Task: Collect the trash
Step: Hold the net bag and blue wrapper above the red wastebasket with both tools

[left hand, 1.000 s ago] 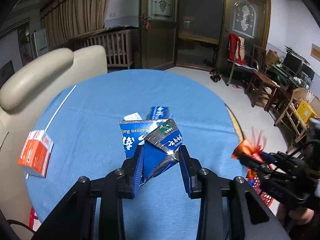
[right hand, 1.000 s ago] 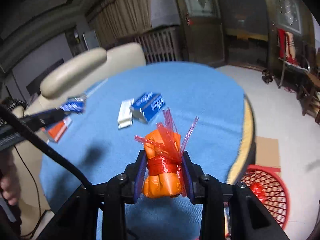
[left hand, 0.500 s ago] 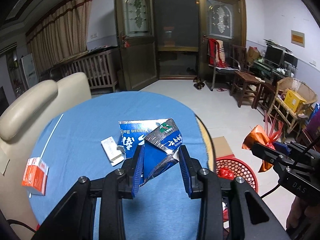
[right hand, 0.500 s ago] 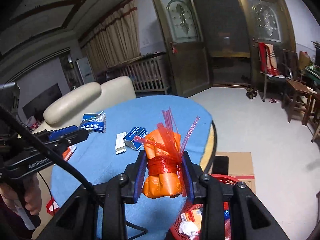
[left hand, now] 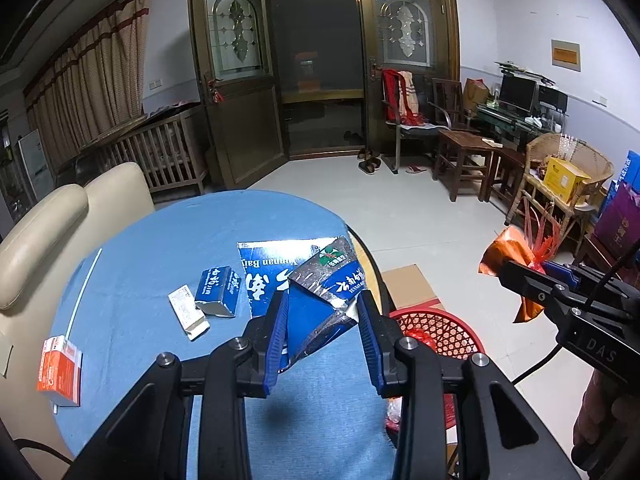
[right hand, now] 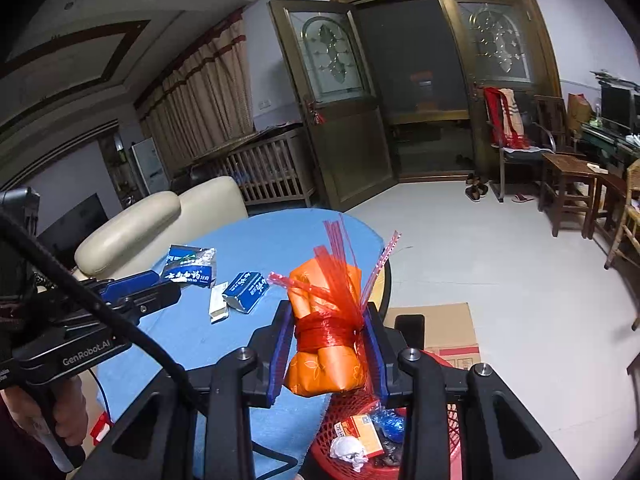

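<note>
while the right tongs (right hand: 328, 344) are clamping the orange netted bundle (right hand: 326, 356) directly above the red basket (right hand: 454, 440), the left tongs (left hand: 322, 336) are pinching a blue wrapper (left hand: 320, 300) with the basket sitting below to their right.

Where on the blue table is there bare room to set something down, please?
The far half of the blue table, beyond the blue box, is bare, as is the strip between the orange box and the white box. The middle is crowded.
</note>
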The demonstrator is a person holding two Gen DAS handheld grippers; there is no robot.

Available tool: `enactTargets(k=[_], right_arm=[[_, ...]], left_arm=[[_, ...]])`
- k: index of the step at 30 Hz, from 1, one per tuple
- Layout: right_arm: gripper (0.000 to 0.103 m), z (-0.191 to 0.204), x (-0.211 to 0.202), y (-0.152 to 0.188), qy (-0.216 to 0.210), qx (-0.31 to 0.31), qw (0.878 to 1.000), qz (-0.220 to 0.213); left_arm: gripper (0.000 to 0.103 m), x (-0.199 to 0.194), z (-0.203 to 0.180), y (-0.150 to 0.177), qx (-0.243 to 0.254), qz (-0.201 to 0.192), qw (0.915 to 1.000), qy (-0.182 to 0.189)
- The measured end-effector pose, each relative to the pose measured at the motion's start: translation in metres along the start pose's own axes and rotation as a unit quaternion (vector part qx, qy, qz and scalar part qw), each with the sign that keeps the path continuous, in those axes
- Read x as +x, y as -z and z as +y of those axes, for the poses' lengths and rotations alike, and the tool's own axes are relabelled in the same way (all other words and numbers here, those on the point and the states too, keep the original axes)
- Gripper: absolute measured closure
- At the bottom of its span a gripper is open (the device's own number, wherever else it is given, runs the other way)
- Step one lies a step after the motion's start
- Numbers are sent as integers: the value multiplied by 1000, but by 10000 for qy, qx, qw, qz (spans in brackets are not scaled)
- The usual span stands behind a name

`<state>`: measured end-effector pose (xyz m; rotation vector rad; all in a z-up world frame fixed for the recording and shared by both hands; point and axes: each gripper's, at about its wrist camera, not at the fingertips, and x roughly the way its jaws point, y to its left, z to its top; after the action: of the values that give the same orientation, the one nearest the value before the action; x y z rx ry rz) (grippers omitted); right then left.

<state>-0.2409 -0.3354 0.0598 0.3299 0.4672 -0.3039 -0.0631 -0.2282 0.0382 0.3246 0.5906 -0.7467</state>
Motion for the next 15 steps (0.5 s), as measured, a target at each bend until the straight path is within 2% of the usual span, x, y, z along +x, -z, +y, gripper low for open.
enactTargets(k=[15], right_arm=[[66,-18,-21,2,96,270,9995,-106]], left_arm=[[66,1,-31,-5,140,60,9997,173]])
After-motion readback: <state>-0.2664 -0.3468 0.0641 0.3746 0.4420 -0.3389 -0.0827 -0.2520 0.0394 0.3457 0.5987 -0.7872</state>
